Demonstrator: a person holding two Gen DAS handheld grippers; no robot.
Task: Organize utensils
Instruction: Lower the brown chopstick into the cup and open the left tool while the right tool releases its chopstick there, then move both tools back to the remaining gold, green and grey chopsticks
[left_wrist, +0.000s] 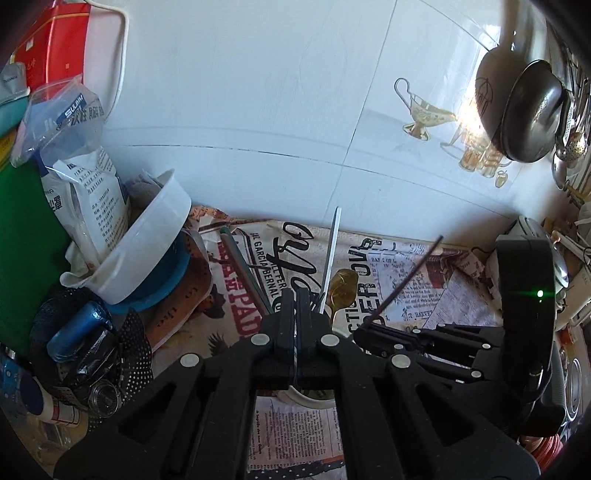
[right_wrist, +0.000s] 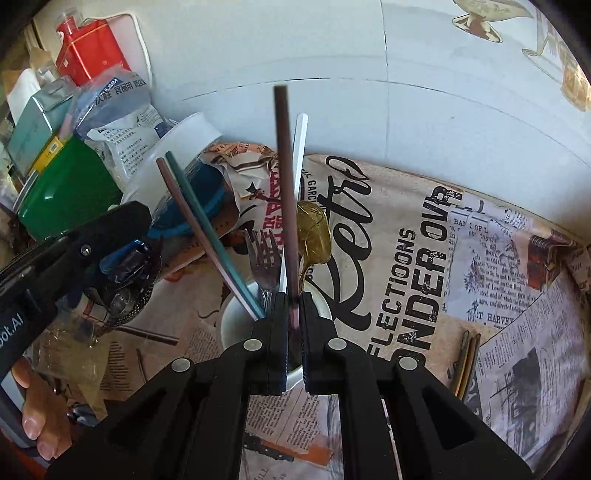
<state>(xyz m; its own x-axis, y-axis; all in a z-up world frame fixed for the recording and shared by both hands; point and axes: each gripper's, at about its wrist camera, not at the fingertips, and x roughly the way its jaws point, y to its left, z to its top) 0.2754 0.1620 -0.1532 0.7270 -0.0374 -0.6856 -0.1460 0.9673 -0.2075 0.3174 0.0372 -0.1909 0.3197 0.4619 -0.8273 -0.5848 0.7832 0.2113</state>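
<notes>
A white cup (right_wrist: 232, 317) stands on the newspaper-print cloth (right_wrist: 424, 258). It holds a pink chopstick (right_wrist: 184, 214), a teal chopstick (right_wrist: 207, 221), a fork (right_wrist: 264, 254), a gold spoon (right_wrist: 314, 232) and a white chopstick (right_wrist: 297, 158). My right gripper (right_wrist: 293, 299) hangs just above the cup rim, shut on a dark brown chopstick (right_wrist: 283, 177) that points up and away; the same gripper (left_wrist: 364, 326) and stick (left_wrist: 406, 280) show in the left wrist view. My left gripper (left_wrist: 295, 295) is shut with nothing seen between its fingers, above the cup (left_wrist: 314, 400).
Two more chopsticks (right_wrist: 467, 362) lie on the cloth at the right. Left of the cup crowd a white tub (left_wrist: 147, 251), a salt bag (left_wrist: 92, 192), a green tin (right_wrist: 66, 192) and a red tin (right_wrist: 92, 51). A dark pan (left_wrist: 528, 110) hangs on the tiled wall. A hand (right_wrist: 33, 406) holds the left gripper.
</notes>
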